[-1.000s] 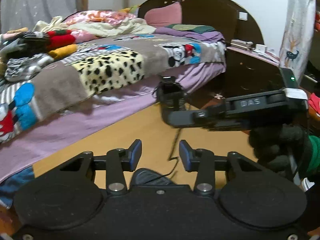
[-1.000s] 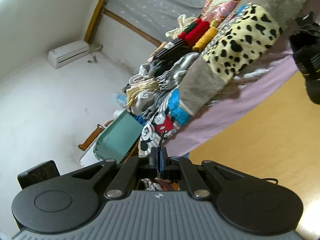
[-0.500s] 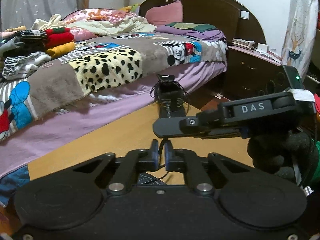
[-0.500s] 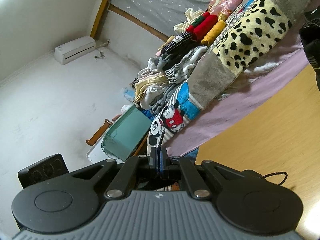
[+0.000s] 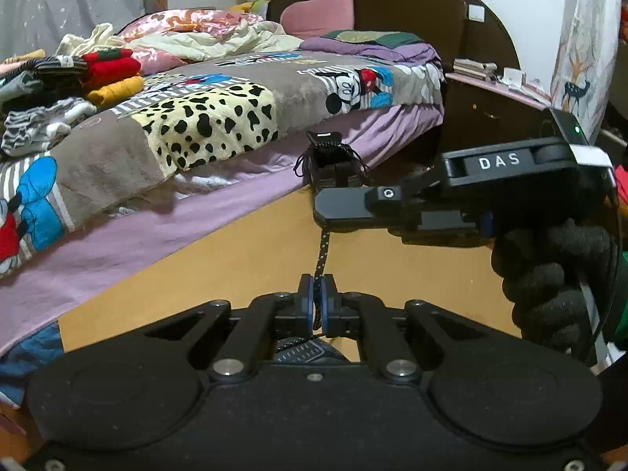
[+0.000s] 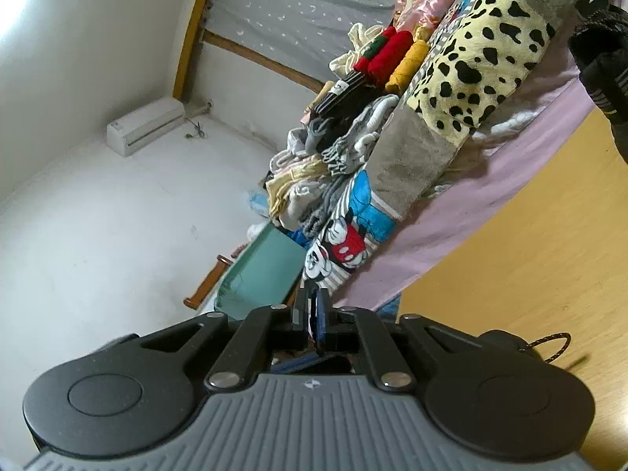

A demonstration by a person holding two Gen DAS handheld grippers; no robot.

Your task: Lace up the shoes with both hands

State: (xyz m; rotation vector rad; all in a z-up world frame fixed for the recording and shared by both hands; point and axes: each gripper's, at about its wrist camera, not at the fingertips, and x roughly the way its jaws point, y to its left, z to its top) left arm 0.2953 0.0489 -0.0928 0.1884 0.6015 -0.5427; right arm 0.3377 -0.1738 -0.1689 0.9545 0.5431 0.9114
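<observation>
My left gripper (image 5: 317, 288) is shut on a black speckled shoelace (image 5: 322, 249) that runs taut upward from its pads. The lace goes under my right gripper (image 5: 337, 206), which lies across the left wrist view from the right, held by a black-gloved hand (image 5: 557, 271). A dark shoe (image 5: 310, 351) sits just below the left fingers, mostly hidden. A second black shoe (image 5: 333, 165) stands upright at the table's far edge and shows in the right wrist view (image 6: 604, 62). In the right wrist view my right gripper (image 6: 312, 306) is shut; a lace loop (image 6: 553, 347) lies on the table.
The work surface is an orange-tan wooden table (image 5: 235, 259). Behind it is a bed (image 5: 204, 117) with a patterned blanket and piles of folded clothes (image 5: 78, 74). A dark wooden headboard and nightstand (image 5: 490, 125) stand at the right.
My left gripper went from open to shut on the lace, and the lace is now pulled taut. The right gripper has shifted right and up above it.
</observation>
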